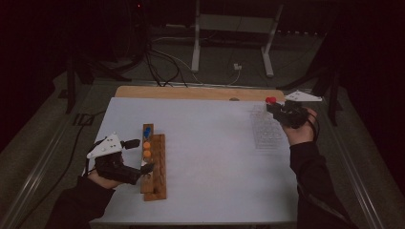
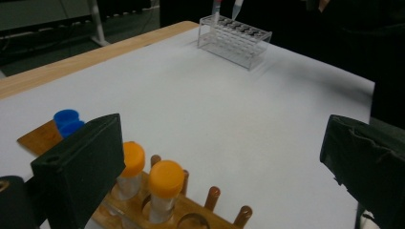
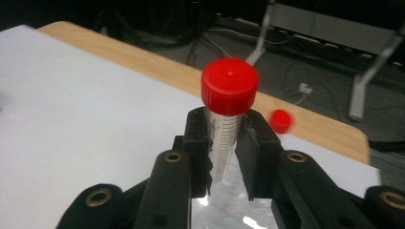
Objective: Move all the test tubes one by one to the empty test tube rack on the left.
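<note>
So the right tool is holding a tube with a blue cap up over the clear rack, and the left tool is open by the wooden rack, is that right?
Not quite: the cap is red, not blue, as the right gripper view shows. The right tool is shut on the red-capped tube, held above the clear rack, and the left tool is open by the wooden rack.

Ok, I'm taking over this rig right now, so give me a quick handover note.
Right gripper: shut on a red-capped tube, held upright above the clear rack at the table's far right.
Left gripper: open, holding nothing, beside the wooden rack.
Wooden rack holds two orange-capped tubes and one blue-capped tube.
Done: red tube gripped. Left: probably setting it into a rack; which one is unclear.
</note>
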Demonstrator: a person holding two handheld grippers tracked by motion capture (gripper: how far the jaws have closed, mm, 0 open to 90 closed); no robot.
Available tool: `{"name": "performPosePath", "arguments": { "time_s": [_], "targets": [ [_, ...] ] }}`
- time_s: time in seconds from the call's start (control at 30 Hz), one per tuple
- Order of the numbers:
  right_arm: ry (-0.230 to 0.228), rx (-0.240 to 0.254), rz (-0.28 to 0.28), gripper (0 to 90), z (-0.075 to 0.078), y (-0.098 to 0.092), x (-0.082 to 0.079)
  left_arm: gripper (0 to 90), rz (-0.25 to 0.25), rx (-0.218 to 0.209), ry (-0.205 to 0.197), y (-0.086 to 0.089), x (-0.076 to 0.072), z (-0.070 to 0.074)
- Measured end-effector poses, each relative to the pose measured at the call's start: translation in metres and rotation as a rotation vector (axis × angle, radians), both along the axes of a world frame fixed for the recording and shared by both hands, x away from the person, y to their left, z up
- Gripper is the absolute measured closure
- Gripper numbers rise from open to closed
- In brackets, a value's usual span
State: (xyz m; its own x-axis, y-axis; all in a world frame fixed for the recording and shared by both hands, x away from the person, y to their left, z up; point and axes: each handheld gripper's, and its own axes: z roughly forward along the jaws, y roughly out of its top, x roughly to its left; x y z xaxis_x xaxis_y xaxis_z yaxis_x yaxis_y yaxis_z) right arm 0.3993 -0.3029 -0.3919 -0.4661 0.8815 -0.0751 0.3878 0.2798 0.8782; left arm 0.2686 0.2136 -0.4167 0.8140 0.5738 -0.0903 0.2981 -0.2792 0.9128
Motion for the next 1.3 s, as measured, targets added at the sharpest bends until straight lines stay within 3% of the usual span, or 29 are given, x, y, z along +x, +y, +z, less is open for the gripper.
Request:
{"name": "performPosePath", "arguments": {
  "time_s": [0.33, 0.87, 1.3],
  "targets": [
    [0.016, 0.008, 0.144, 74.1, -0.008, 0.040, -0.031, 2.2, -0.042, 0.007, 0.007, -0.015, 0.004, 0.005],
    [0.077, -0.039, 0.390, 74.1, -0.027, 0.105, -0.078, 2.3, -0.123, 0.041, -0.006, -0.044, 0.011, 0.015],
    [0.091, -0.040, 0.544, 74.1, -0.023, 0.144, -0.105, 5.2, -0.206, 0.038, -0.030, -0.075, 0.014, 0.024]
  ]
}}
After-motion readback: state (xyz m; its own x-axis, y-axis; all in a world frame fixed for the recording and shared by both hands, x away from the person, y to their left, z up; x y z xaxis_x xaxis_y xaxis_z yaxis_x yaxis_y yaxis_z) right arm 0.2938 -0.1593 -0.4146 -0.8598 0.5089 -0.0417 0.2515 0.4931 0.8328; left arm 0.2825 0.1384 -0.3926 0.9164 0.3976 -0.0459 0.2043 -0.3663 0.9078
